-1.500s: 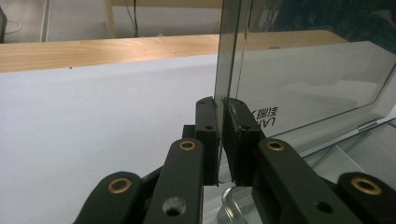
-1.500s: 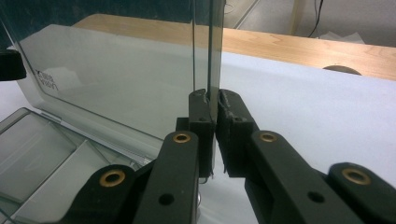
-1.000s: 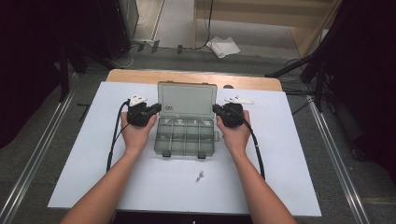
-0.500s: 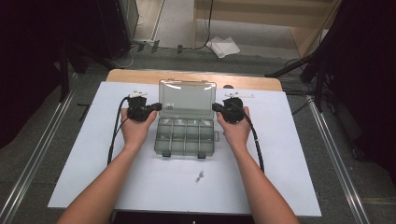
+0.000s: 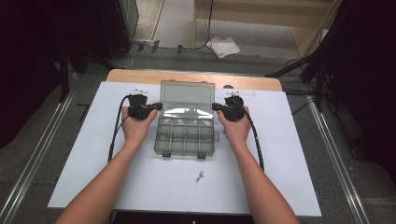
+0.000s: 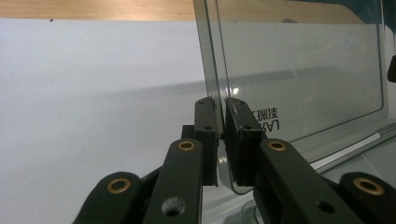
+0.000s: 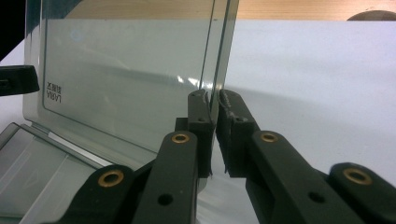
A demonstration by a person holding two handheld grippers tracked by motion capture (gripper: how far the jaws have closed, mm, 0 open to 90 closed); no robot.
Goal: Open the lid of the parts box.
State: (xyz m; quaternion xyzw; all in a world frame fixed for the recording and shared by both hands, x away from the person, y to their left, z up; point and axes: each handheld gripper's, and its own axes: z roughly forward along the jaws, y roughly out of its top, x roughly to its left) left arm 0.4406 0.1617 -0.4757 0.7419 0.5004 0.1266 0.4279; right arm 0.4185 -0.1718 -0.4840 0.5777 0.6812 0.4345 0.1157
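At the centre of the high view, on the white tabletop (image 5: 289, 154), a clear compartment box (image 5: 186, 136) sits with its lid (image 5: 187, 95) raised, the left gripper (image 5: 150, 108) and right gripper (image 5: 219, 107) each clamping their fingers (image 6: 206, 126) on an opposite side edge, apparently to swing it evenly on its hinge.

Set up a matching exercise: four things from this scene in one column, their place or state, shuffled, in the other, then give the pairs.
1. left gripper
2. right gripper
3. lid
4. small metal part

a. lies loose on the white sheet, nearer the person than the box
b. raised, clear
c. clamps the lid's left edge
d. clamps the lid's right edge

Pairs: 1-c, 2-d, 3-b, 4-a
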